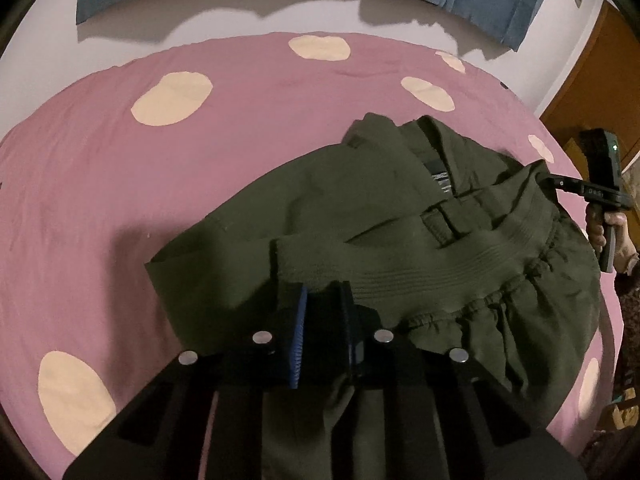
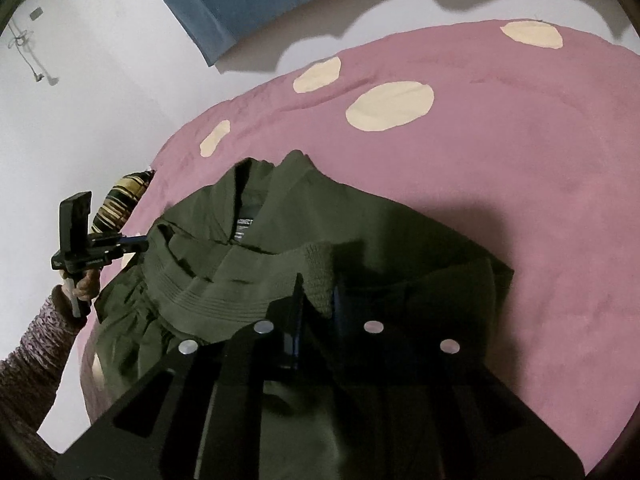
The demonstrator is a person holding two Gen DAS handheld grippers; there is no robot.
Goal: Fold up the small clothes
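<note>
Currently: olive jacket [image 1: 360, 216] on bed [image 1: 120, 180] | left hand-held gripper [image 1: 324, 300] and right hand-held gripper [image 2: 318, 292] each clamp ribbed hem | advice: carry hem level toward collar [image 1: 432, 144], both corners together, lay flat.

Black hand-held gripper [image 1: 324, 300] frames with silver round screws, blue ribbed pads [image 1: 298, 344]; mottled purple knit sleeve [image 2: 36, 344], bare skin
</note>
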